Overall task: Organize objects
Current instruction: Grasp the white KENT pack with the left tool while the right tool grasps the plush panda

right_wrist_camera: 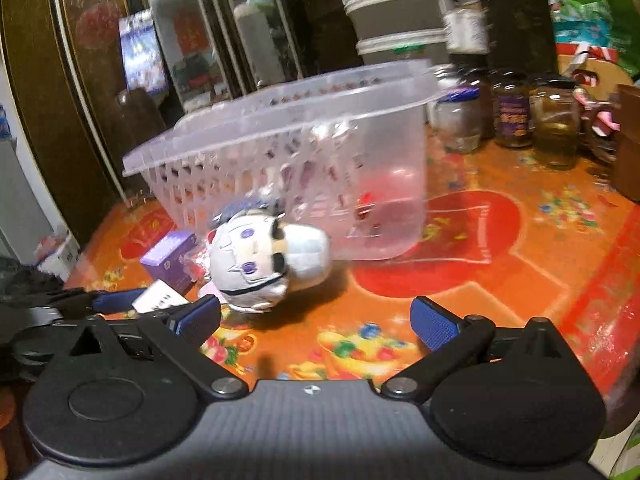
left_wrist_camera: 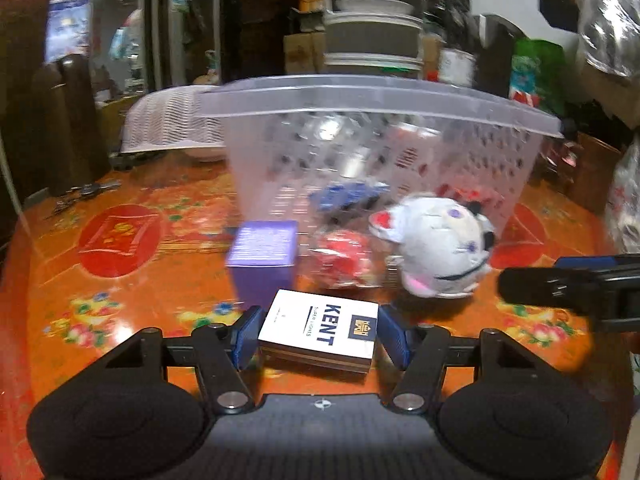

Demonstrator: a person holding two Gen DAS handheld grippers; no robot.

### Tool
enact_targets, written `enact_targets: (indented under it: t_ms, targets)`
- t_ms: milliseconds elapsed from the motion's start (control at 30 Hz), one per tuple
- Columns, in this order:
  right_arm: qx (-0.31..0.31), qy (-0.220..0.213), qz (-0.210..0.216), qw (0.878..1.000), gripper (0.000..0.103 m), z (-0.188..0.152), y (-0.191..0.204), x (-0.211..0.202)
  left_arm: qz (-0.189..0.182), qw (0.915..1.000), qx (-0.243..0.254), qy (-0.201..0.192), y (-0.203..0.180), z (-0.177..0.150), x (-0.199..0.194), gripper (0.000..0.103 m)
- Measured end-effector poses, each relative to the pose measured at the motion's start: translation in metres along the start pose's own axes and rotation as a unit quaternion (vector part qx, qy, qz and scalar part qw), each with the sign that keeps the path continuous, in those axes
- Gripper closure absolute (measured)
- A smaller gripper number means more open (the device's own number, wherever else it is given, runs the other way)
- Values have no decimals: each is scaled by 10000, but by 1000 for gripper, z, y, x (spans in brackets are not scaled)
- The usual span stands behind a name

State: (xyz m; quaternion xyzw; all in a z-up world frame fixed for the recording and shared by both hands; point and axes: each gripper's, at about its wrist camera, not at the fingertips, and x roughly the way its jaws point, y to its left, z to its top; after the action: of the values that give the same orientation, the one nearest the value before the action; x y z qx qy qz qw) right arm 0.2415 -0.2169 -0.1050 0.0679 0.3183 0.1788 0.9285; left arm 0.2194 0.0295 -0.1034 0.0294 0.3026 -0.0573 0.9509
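**Blue-padded tongs clamp cigarette pack beside plastic basket**

Blue pads of the left tongs (left_wrist_camera: 318,334) pinch a white KENT cigarette pack (left_wrist_camera: 318,330) from both sides, the pack lying flat between them just above an orange, flower-patterned surface (left_wrist_camera: 120,312). Directly beyond the pack stands a small purple box (left_wrist_camera: 262,258), and to its right lies a clear packet with red contents (left_wrist_camera: 344,258), its details blurred. A grey-and-white plush toy (left_wrist_camera: 436,248) lies on its side next to the packet, close against the front wall of a translucent perforated basket (left_wrist_camera: 376,136). Through the basket's wall, blue and red items show dimly inside; what they are cannot be made out.

The right tongs (right_wrist_camera: 316,320) are spread wide with nothing between the pads, hovering over the surface (right_wrist_camera: 500,280) short of the plush toy (right_wrist_camera: 268,266). From this side the toy sits between the tongs and the basket (right_wrist_camera: 288,140), touching or nearly touching its lower wall. The purple box (right_wrist_camera: 170,258) appears left of the toy, and the left tongs' blue pad and the edge of the white pack (right_wrist_camera: 158,300) show at the left margin.

Glass jars (right_wrist_camera: 512,120) line the far right of the surface behind the basket. Stacked lidded containers (left_wrist_camera: 374,20) rise in the background, and a white mesh cover (left_wrist_camera: 168,120) sits left of the basket.
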Motion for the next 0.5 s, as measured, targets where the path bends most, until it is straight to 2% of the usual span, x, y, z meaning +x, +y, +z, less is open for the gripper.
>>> enact_targets:
  t_ms: [200,500]
  targets:
    - [-109,66,-121,9998,0,13,15,26,71,9992,-394,-7,23,-2,-1,38]
    - [-67,127,88,9999,3,19,23,40,52,9993,-367,-38,23,-3,-2,38]
